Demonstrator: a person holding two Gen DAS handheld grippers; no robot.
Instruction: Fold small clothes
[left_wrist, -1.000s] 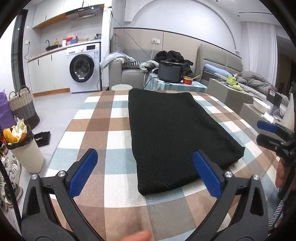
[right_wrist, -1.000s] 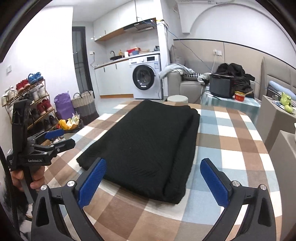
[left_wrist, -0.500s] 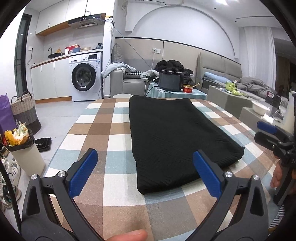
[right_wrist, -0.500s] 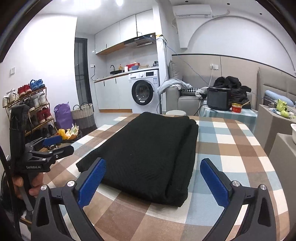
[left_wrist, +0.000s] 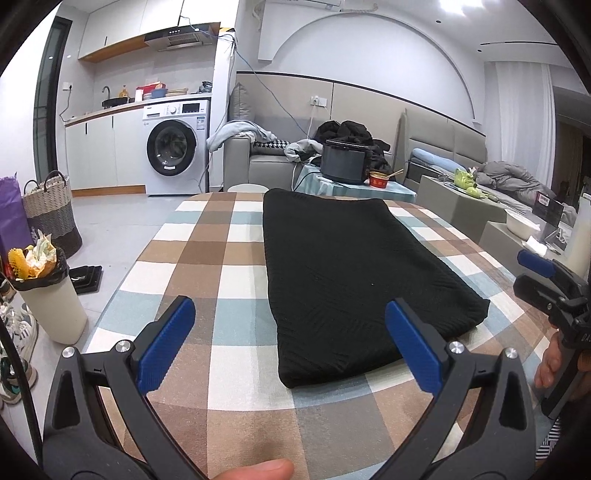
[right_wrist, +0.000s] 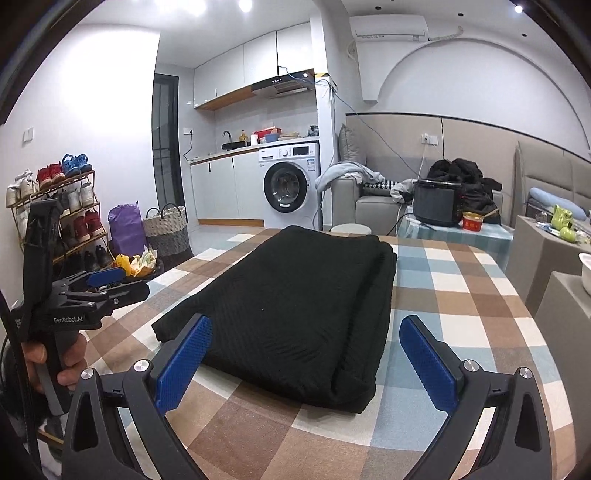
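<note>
- Nearest, the left claw (left_wrist: 290, 347) and right claw (right_wrist: 304, 360) both gape wide, holding nothing, and have lifted back over the last second.
- Beyond them, the black knit garment (left_wrist: 354, 266) lies folded long on the checkered bench (left_wrist: 207, 258), seemingly awaiting another fold.
- Its underside layers are hidden.

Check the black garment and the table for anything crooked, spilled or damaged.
Nothing stands out. The black garment lies flat, folded into a long rectangle on the checked tablecloth. Both grippers, left and right, are open and empty.
</note>
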